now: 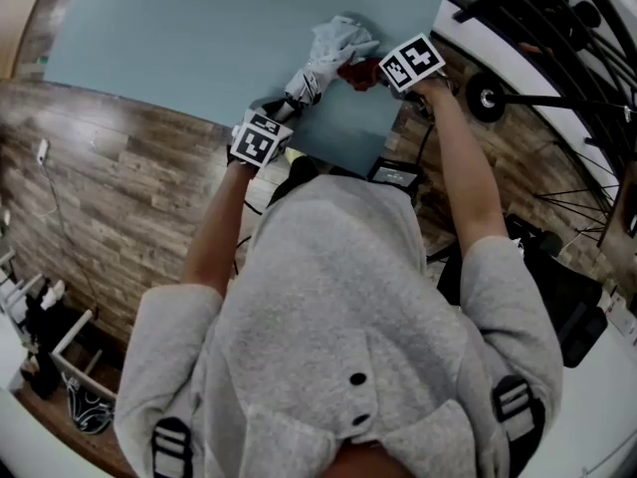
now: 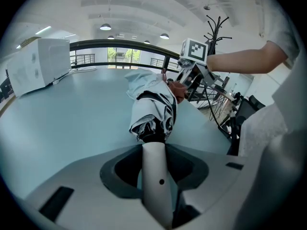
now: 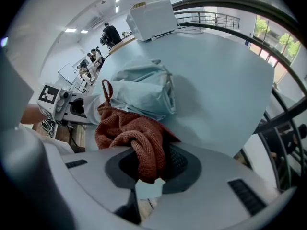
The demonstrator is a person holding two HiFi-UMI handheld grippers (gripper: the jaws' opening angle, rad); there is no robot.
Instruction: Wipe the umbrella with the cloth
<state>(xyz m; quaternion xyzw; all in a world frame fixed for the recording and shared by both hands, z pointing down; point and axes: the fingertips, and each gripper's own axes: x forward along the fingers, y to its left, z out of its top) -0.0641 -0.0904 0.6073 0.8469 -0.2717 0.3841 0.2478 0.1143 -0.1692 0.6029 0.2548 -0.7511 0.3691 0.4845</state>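
A folded umbrella (image 1: 333,53) with pale fabric and a white handle lies on the light blue table (image 1: 199,38), near its front edge. My left gripper (image 1: 279,127) is shut on the umbrella handle (image 2: 157,176), and the folded canopy (image 2: 152,104) reaches away from the jaws. The rust-red cloth (image 3: 132,138) hangs bunched between the jaws of my right gripper (image 1: 370,73), which is shut on it. That cloth (image 1: 356,73) lies against the right side of the umbrella's fabric (image 3: 144,90). From the left gripper view, the right gripper (image 2: 192,68) shows beyond the umbrella.
A white box (image 2: 38,63) stands at the table's far end. A black coat stand (image 2: 216,28) and black metal railings (image 1: 557,58) are to the right of the table. Wood-look floor (image 1: 119,177) lies left of me. People stand far off (image 3: 108,35).
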